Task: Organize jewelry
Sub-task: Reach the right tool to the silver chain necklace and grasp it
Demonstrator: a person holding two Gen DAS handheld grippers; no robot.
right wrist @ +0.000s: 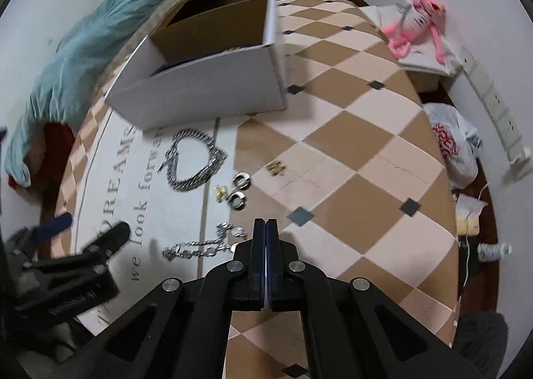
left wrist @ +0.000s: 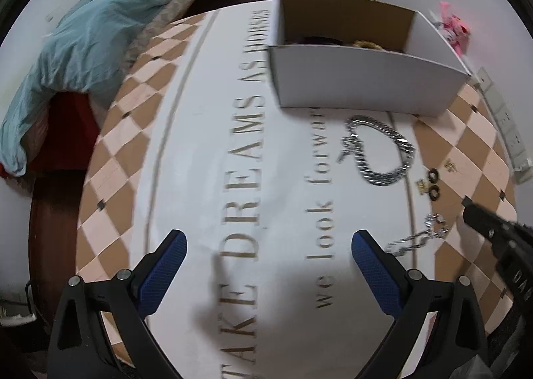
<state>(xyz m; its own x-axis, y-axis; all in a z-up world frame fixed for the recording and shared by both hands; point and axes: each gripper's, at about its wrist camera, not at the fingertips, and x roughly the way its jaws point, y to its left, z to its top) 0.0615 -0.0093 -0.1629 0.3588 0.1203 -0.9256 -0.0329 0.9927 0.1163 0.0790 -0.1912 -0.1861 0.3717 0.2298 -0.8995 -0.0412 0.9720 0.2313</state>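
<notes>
Left gripper [left wrist: 268, 245] hung with its jaws spread wide, nothing between them, over the printed table mat [left wrist: 213, 132]. Right gripper [right wrist: 266, 229] was clenched, pads pressed together, empty — just beside the thin silver chain [right wrist: 196, 247]. Chunky silver chain [right wrist: 193, 159] lay in a loop just in front of the white cardboard box [right wrist: 206, 92]; two black hoop earrings [right wrist: 240, 190] and small gold pieces [right wrist: 275, 168] sat near it, all on the mat

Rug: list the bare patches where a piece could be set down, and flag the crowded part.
Free: the checkered stretch right of the white box, out toward the pink toy; also the lettered panel between the left gripper and the box. Crowded: the strip before the box, with the thick chain, small earrings and thin chain.
</notes>
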